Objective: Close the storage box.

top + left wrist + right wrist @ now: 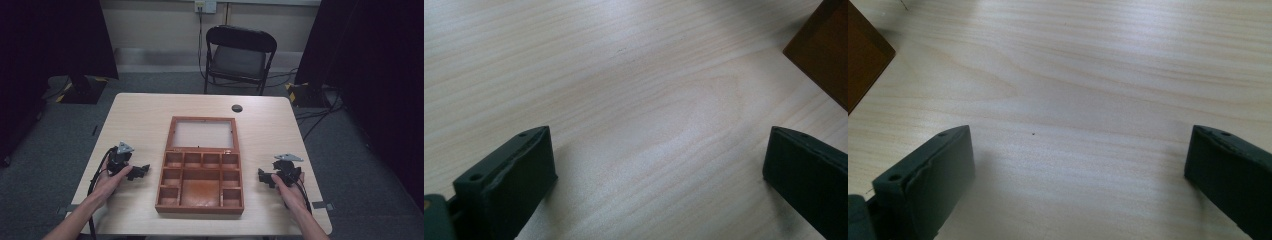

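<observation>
Box, one, lid open, lies mid-table; one chair stands far. Left gripper and right gripper flank it, jaws released, empty.

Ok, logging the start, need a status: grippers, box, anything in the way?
Left gripper open, empty. Right gripper open, empty. Wooden box between them, lid laid back, compartments look empty. Table around it bare.
</observation>
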Demonstrator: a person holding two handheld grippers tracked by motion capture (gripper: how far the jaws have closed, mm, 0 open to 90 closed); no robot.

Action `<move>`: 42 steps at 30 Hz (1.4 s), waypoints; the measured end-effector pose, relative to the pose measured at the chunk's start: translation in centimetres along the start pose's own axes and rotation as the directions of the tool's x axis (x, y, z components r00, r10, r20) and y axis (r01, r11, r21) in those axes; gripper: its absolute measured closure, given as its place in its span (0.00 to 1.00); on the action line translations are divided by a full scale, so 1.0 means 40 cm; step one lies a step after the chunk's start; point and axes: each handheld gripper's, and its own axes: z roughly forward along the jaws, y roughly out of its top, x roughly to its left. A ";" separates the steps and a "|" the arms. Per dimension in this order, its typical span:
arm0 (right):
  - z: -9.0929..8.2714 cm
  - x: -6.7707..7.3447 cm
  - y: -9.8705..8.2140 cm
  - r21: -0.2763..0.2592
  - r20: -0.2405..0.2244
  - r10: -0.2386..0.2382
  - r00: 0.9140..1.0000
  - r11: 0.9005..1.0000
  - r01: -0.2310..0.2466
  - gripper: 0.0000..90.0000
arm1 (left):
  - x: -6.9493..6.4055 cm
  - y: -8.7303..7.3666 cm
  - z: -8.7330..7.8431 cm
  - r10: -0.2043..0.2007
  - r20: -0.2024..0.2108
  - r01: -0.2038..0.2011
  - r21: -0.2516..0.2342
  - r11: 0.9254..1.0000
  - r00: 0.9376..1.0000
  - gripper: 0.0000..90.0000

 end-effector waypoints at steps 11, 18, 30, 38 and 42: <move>-0.004 0.003 0.005 0.005 0.002 0.008 1.000 1.000 -0.008 0.09 | -0.012 0.012 -0.003 -0.002 0.009 0.002 0.007 1.000 1.000 0.09; -0.010 0.006 0.020 0.011 -0.016 0.047 0.999 0.999 -0.047 0.16 | -0.007 0.034 -0.024 -0.034 0.085 0.035 -0.010 0.999 0.996 0.20; -0.043 0.028 0.053 -0.044 -0.109 0.000 0.994 0.999 -0.005 0.16 | 0.002 0.078 -0.074 -0.041 0.039 0.045 -0.085 0.995 0.998 0.21; -0.059 0.057 0.103 -0.038 -0.143 -0.043 0.989 0.999 0.037 0.21 | 0.011 0.117 -0.074 -0.072 0.048 0.077 -0.119 0.990 0.996 0.23; -0.056 0.066 0.128 -0.021 -0.168 -0.061 0.984 0.998 0.058 0.25 | 0.001 0.148 -0.053 -0.070 0.070 0.076 -0.099 0.992 0.995 0.25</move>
